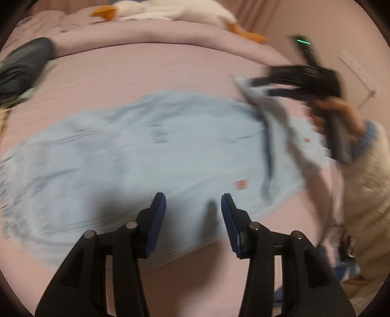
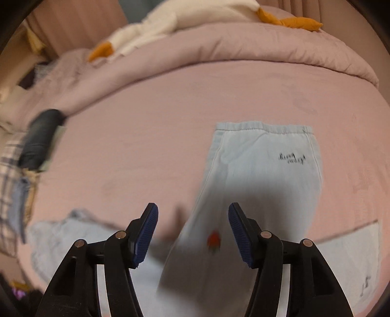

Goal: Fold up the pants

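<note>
Left wrist view: I log the pants (image 1: 151, 156), pale blue, lying flat on the pink bed sheet (image 1: 146, 78), long axis running left to right across the frame, blurred dark print near the middle and small red marks toward the right end. My left gripper (image 1: 193, 207) hovers over the near edge, fingers spread apart, nothing between them. Only here do I see my right gripper (image 1: 263, 87) from outside, at the right end of the pants beside a raised flap of cloth; whether it touches I cannot tell, blur being heavy. A dark folded garment (image 1: 22, 68) sits far left. Right wrist view: the pants (image 2: 263, 175) run away from the camera, elastic waistband at the far end, dark script near it, a red mark close by. My right gripper (image 2: 193, 219) stands agape and empty above the cloth. A white and orange plush toy (image 2: 170, 22) rests on the rolled duvet (image 2: 219, 46).
</note>
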{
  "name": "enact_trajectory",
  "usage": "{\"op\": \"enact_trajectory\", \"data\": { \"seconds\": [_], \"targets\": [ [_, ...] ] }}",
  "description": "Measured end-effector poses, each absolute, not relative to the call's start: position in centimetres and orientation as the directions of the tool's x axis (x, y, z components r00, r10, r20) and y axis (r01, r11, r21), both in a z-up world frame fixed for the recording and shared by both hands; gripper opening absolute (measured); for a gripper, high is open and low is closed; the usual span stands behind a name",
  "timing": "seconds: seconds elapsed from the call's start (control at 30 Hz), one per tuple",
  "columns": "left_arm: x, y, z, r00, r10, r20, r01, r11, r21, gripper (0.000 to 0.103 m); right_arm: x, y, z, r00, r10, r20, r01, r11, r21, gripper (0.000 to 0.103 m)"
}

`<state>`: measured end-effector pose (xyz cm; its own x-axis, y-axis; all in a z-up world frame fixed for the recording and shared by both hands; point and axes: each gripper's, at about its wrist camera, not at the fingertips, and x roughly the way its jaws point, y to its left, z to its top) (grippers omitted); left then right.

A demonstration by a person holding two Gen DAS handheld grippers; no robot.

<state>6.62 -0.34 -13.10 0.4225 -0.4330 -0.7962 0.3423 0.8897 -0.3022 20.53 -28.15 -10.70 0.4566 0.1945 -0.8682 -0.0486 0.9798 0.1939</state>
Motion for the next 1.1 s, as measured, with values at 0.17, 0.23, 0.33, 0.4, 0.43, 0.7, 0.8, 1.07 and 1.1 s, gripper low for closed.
{"op": "enact_trajectory", "data": {
  "seconds": [0.17, 0.23, 0.33, 0.4, 0.43, 0.7, 0.8, 1.07, 1.1],
  "targets": [
    [6.6, -5.7, -13.8, 0.331, -0.539, -0.775, 0.477, 0.804, -0.355, 0.046, 23.1, -27.5, -13.7, 0.366, 0.075, -0.927, 0.006, 0.997, 0.083, 0.038],
    [7.0, -7.9, -14.3, 0.293, -0.56, -0.775, 0.514, 0.776, -0.366, 0.046, 22.9, -27.9, -13.9, 0.378, 0.065, -0.923, -0.001, 0.998, 0.07, 0.012],
    [7.8, -11.1, -15.3, 0.279, -0.542, -0.793, 0.551, 0.766, -0.33, 0.046, 21.0, -30.6, -12.8, 0.422, 0.154, -0.893, 0.018, 0.984, 0.178, 0.004],
    [8.0, -13.0, -15.8, 0.31, -0.496, -0.811, 0.573, 0.778, -0.257, 0.045, 18.6, -32.8, -11.0, 0.487, 0.203, -0.85, 0.026, 0.969, 0.246, 0.004],
    [8.0, -13.6, -15.9, 0.323, -0.481, -0.815, 0.576, 0.784, -0.234, 0.044, 17.7, -33.4, -10.5, 0.506, 0.216, -0.835, 0.029, 0.963, 0.267, 0.004],
    [6.4, -14.8, -16.4, 0.352, -0.45, -0.821, 0.604, 0.779, -0.169, 0.009, 5.1, -42.7, -7.4, 0.732, 0.219, -0.645, 0.148, 0.873, 0.465, 0.005],
    [5.8, -13.6, -15.9, 0.35, -0.446, -0.824, 0.615, 0.772, -0.157, 0.009, 2.0, -45.5, -10.3, 0.741, 0.178, -0.648, 0.259, 0.814, 0.52, 0.005],
    [7.2, -15.0, -16.3, 0.345, -0.359, -0.867, 0.665, 0.745, -0.044, 0.01, -1.0, -50.4, -16.7, 0.774, 0.234, -0.588, 0.391, 0.554, 0.735, 0.036],
    [7.3, -15.0, -16.3, 0.345, -0.356, -0.868, 0.671, 0.741, -0.037, 0.01, -0.9, -50.9, -16.5, 0.785, 0.215, -0.581, 0.399, 0.543, 0.739, 0.039]
  ]
}}
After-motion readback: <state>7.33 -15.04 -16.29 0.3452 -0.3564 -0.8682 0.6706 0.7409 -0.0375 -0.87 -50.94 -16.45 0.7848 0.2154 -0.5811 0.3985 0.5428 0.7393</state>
